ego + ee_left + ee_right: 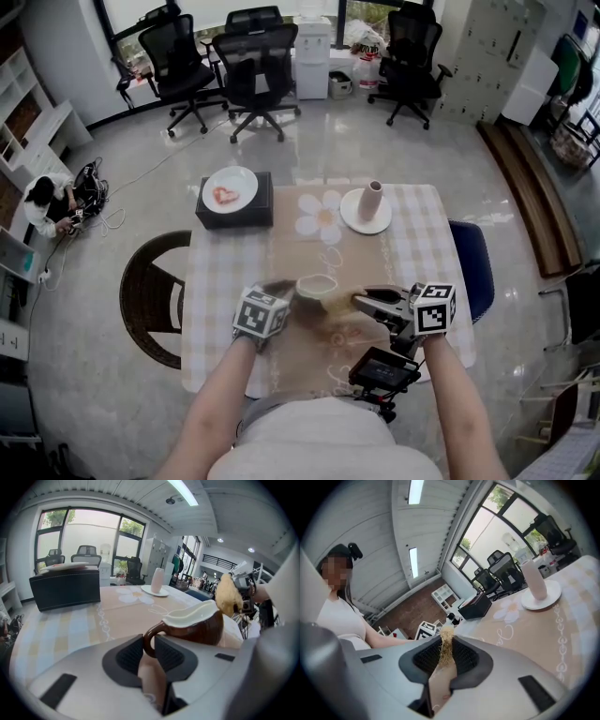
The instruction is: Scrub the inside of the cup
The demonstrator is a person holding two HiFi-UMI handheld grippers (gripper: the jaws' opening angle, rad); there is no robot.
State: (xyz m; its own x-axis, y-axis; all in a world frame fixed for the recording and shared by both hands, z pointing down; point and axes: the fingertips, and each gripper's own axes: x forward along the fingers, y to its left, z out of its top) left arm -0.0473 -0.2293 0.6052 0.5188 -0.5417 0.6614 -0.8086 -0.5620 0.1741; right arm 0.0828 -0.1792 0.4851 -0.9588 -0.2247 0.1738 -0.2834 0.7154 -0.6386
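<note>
the left gripper clamped just the cup handle, so the scrubber pinched in the right gripper might twist it loose.

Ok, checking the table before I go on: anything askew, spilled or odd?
Only two things: the cup is tilted, gripped by its handle in the left gripper, and the plate on the black box bears a red smear. No spill shows.
</note>
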